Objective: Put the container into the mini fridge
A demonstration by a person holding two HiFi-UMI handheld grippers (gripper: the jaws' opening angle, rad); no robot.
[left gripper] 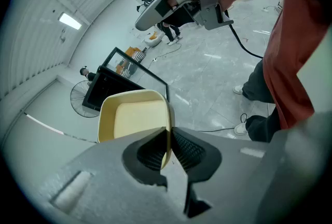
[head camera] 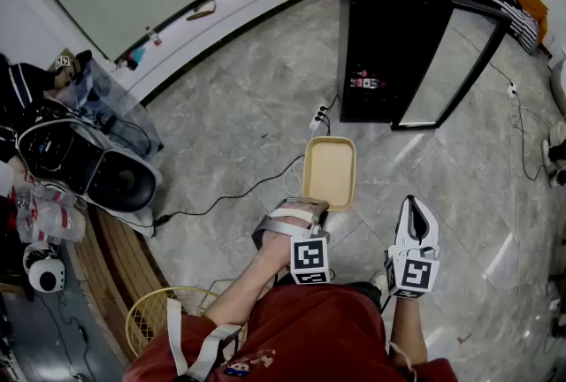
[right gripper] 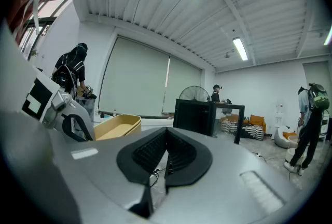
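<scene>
A shallow yellow container (head camera: pixel 329 171) hangs above the floor, held out toward the black mini fridge (head camera: pixel 385 35). My left gripper (head camera: pixel 305 208) is shut on its near rim; in the left gripper view the pads pinch the container (left gripper: pixel 136 119) wall edge-on at the left gripper (left gripper: pixel 167 148). The fridge stands a good way ahead with its glass door (head camera: pixel 455 71) swung open to the right. My right gripper (head camera: pixel 416 225) is beside the left one, to the right, shut with nothing between its jaws. From the right gripper view the right gripper (right gripper: pixel 166 153) points level at the fridge (right gripper: pixel 194 114), with the container (right gripper: pixel 115 127) at left.
A power strip and cable (head camera: pixel 318 117) lie on the marble floor in front of the fridge. A wicker basket (head camera: pixel 159 318) sits near my left leg. Boxes and gear (head camera: pixel 80 159) crowd the left wall. People stand in the background (right gripper: pixel 310 124).
</scene>
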